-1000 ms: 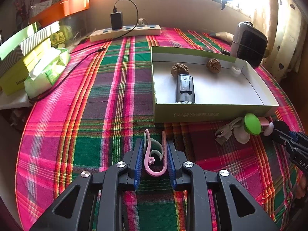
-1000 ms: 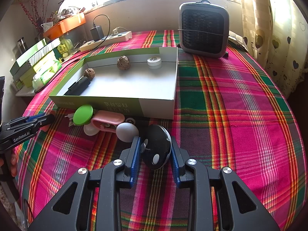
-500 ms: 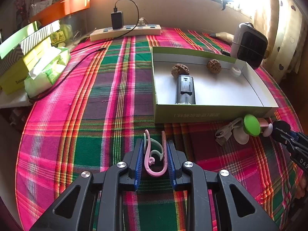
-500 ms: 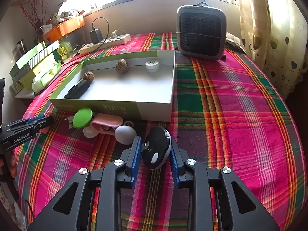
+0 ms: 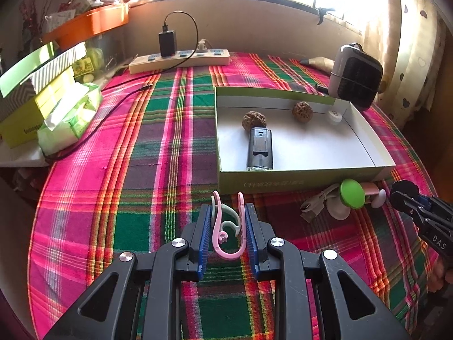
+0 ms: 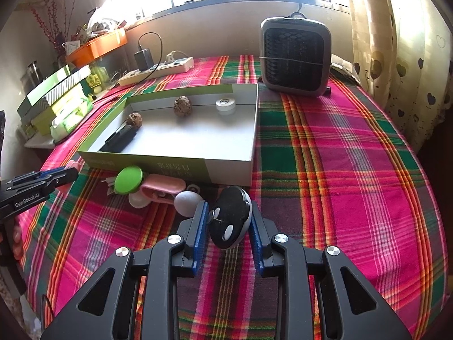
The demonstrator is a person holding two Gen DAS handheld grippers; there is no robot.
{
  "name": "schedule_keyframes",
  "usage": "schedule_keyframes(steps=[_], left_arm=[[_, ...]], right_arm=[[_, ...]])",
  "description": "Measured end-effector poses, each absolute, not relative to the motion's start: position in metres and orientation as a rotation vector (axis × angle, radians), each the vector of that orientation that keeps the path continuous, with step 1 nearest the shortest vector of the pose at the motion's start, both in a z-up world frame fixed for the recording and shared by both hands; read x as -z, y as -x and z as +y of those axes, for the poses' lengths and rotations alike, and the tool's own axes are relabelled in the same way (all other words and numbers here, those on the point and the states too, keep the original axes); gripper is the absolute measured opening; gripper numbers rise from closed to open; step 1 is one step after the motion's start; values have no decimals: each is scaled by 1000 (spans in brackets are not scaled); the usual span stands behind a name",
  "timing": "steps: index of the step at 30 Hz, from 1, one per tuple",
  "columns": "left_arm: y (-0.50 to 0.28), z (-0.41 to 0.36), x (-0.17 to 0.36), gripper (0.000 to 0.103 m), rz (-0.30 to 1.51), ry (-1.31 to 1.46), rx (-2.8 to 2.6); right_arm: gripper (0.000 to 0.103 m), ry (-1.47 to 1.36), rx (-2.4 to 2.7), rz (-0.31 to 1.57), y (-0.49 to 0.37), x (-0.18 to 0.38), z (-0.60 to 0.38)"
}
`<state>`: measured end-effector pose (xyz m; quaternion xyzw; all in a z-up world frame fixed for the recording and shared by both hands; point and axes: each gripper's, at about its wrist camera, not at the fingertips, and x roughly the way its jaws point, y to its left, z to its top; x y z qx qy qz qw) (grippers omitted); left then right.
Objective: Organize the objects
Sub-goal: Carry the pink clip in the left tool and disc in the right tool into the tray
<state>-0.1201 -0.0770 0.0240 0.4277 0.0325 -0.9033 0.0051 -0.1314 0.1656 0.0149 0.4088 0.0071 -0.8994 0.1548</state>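
My left gripper (image 5: 228,226) is shut on a pink and pale green hook (image 5: 226,226) and holds it above the cloth, short of the box's front wall. My right gripper (image 6: 228,221) is shut on a black and white round gadget (image 6: 230,216), near the box's front right corner. The shallow green and white box (image 5: 283,182) holds two walnuts (image 5: 254,121), a black device (image 5: 260,148) and a small white roll (image 5: 334,116). A green disc (image 6: 128,179), a pink clip (image 6: 161,187), a grey oval (image 6: 187,201) and a white cable (image 5: 317,204) lie in front of the box.
A small heater (image 6: 294,56) stands behind the box on the right. A power strip (image 5: 178,58) with a charger lies at the back. Stacked boxes and a tissue pack (image 5: 68,116) sit at the left edge. The round table has a plaid cloth (image 6: 354,170).
Both grippers have risen and pulled back a little with their loads; the box looks farther and lower in both views.
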Motion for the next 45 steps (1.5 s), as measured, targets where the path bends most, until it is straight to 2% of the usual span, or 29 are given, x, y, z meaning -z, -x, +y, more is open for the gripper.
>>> schedule_keyframes(steps=[20,45], left_arm=[[144,-51,-52,21,60,-1299,2977],[220,-29,-38,21,53,-1417,3013]], right_arm=[[29,-1078,2582,27,145,-39,153],[29,-1133,2514,104,220,-33,122]])
